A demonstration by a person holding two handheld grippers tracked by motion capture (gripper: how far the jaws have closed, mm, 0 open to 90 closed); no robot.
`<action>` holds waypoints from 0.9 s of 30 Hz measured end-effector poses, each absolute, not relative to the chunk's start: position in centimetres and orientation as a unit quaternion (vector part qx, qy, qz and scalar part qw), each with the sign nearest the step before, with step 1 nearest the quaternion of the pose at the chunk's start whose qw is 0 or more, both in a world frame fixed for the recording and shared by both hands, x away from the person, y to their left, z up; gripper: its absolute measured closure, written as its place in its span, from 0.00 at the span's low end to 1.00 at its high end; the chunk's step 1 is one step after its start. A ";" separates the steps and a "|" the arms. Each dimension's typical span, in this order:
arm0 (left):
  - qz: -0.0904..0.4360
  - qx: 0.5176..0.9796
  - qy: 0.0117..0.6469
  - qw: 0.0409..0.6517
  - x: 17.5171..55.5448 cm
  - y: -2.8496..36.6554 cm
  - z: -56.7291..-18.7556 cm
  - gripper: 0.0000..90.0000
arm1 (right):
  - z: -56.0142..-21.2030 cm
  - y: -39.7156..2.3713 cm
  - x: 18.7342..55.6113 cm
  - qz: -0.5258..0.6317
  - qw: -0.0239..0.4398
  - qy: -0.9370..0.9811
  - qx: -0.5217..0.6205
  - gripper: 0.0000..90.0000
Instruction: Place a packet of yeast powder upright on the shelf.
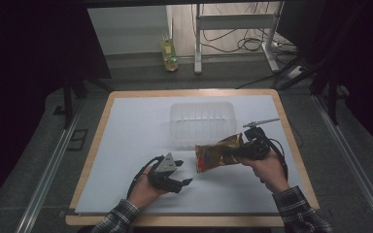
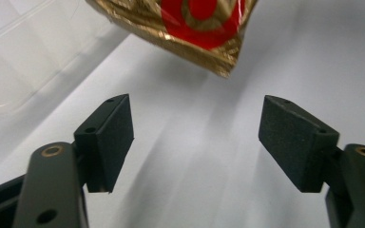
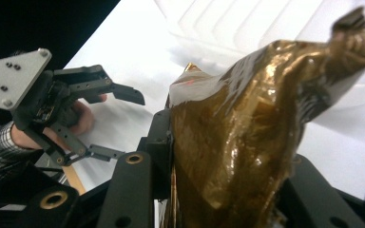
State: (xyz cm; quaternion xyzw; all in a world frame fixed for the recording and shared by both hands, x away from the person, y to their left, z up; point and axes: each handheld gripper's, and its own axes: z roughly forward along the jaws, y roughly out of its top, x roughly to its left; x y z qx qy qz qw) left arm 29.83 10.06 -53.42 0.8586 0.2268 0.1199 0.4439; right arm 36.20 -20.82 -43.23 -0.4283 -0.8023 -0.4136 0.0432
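My right gripper (image 1: pixel 234 153) is shut on a crinkled gold and red snack bag (image 1: pixel 212 154) and holds it off the white sheet, right of centre. In the right gripper view the bag (image 3: pixel 247 133) is pinched between the two black jaws (image 3: pixel 228 190), its twisted top pointing toward the container. My left gripper (image 1: pixel 183 172) rests low at the front centre, open and holding nothing. In its own view the pads (image 2: pixel 197 142) stand wide apart over bare sheet, and the bag's lower corner (image 2: pixel 195 28) hangs ahead of them. The left gripper (image 3: pixel 128 126) also appears open in the right gripper view.
A clear plastic container (image 1: pixel 203 121) lies on the white sheet (image 1: pixel 131 141) just behind the bag; its ribbed wall (image 2: pixel 9 61) also shows at the left of the left gripper view. The wooden table edge (image 1: pixel 93 145) frames the sheet. A bottle (image 1: pixel 170 54) stands on the floor beyond.
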 end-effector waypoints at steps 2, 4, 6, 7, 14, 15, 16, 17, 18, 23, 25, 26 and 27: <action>0.121 0.859 0.227 0.443 29.8 10.0 -53.4 0.28 | -43.0 -21.0 36.4 -0.413 0.039 -0.801 -0.431 0.71; 0.122 0.859 0.227 0.443 29.8 10.0 -53.5 0.28 | -42.8 -21.2 36.6 -0.414 0.038 -0.799 -0.434 0.71; 0.125 0.859 0.226 0.442 29.8 10.0 -53.5 0.27 | -42.5 -21.4 36.8 -0.415 0.037 -0.797 -0.436 0.71; 0.126 0.859 0.227 0.442 29.8 10.0 -53.5 0.27 | -42.4 -21.5 36.9 -0.417 0.036 -0.796 -0.437 0.71; 0.128 0.858 0.241 0.435 29.8 10.0 -53.3 0.30 | -41.5 -22.4 37.8 -0.421 0.033 -0.787 -0.450 0.71; 0.122 0.858 0.242 0.436 29.9 10.1 -53.2 0.40 | -41.2 -22.7 38.0 -0.422 0.029 -0.784 -0.454 0.71; 0.116 0.858 0.243 0.437 29.9 10.2 -53.2 0.40 | -41.2 -22.7 38.0 -0.422 0.029 -0.784 -0.454 0.71; 0.116 0.859 0.241 0.436 29.9 10.2 -53.2 0.44 | -41.1 -22.8 38.2 -0.422 0.029 -0.783 -0.456 0.71; 0.117 0.860 0.239 0.436 29.9 10.3 -53.1 0.47 | -41.0 -22.9 38.3 -0.422 0.027 -0.782 -0.457 0.71; 0.120 0.864 0.228 0.432 29.8 10.3 -53.0 0.76 | -40.3 -23.5 39.0 -0.420 0.018 -0.778 -0.467 0.71; 0.121 0.864 0.228 0.431 29.8 10.3 -53.0 0.80 | -40.2 -23.6 39.1 -0.420 0.016 -0.777 -0.468 0.71; 0.122 0.864 0.228 0.432 29.8 10.3 -53.0 0.84 | -40.1 -23.6 39.2 -0.420 0.015 -0.776 -0.470 0.71; 0.122 0.863 0.229 0.434 29.8 10.4 -52.9 0.94 | -39.9 -23.7 39.4 -0.420 0.012 -0.776 -0.471 0.71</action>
